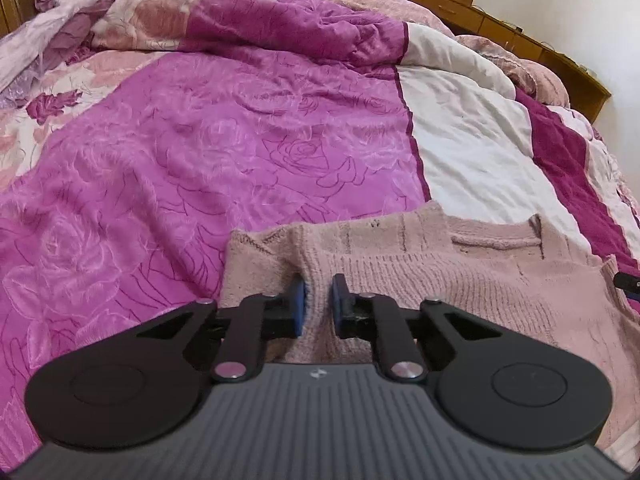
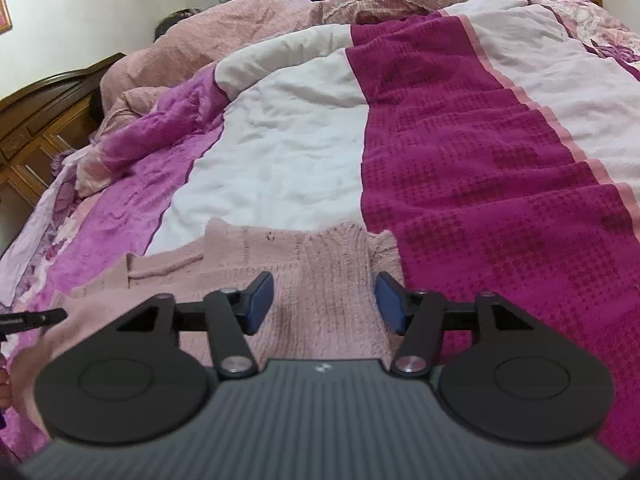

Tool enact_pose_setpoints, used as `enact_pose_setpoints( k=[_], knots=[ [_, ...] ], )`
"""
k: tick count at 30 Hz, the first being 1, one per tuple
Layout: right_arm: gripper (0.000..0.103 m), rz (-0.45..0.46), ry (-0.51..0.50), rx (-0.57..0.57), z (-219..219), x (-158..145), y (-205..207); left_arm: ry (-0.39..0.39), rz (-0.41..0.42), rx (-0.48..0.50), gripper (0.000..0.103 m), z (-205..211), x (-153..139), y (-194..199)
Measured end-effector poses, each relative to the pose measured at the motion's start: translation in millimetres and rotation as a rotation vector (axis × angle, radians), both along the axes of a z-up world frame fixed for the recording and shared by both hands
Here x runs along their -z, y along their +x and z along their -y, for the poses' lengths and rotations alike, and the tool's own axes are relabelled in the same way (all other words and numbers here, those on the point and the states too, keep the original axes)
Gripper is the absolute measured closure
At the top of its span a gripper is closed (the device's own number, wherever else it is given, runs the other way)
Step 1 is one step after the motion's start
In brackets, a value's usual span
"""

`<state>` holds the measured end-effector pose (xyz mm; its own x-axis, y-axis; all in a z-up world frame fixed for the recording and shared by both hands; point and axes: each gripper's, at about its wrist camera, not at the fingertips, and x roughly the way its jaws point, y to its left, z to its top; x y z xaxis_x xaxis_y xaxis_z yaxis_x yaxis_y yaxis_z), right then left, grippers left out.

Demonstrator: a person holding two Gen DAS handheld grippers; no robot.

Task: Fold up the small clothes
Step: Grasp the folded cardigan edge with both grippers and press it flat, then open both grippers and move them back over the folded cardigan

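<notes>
A small pink knitted sweater (image 1: 440, 272) lies flat on the bed, near its front edge. My left gripper (image 1: 317, 300) is shut on a raised ridge of the knit at the sweater's left end, the blue pads pressing the fold from both sides. In the right wrist view the same sweater (image 2: 240, 264) spreads below my right gripper (image 2: 325, 304). That gripper is open, its blue pads wide apart over the sweater's right end and not pressing the knit. A black tip of the right gripper shows at the far right of the left wrist view.
The bed is covered by a quilt with a magenta floral panel (image 1: 200, 140), a white panel (image 2: 288, 152) and a dark magenta panel (image 2: 480, 180). Bunched pink bedding (image 2: 248, 28) is piled at the far side. A wooden cabinet (image 2: 36, 128) stands beside the bed.
</notes>
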<state>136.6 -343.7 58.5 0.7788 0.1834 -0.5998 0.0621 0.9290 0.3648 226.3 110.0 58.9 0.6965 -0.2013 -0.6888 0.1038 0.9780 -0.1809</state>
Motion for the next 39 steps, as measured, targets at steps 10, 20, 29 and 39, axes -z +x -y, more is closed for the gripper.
enact_pose_setpoints(
  k=[10,20,29,39],
  knots=[
    [0.045,-0.007,-0.067,-0.008,-8,6,9,-0.058,-0.094,0.005,0.076,-6,9,17],
    [0.088,0.193,-0.243,0.032,-25,-18,-10,0.143,0.179,-0.015,0.095,7,-26,-11],
    [0.084,0.063,-0.276,0.046,-26,18,24,0.314,0.110,-0.049,0.094,21,22,26],
    [0.044,0.073,-0.278,0.115,-19,-2,-6,0.260,0.090,-0.023,0.082,-6,-8,9]
  ],
)
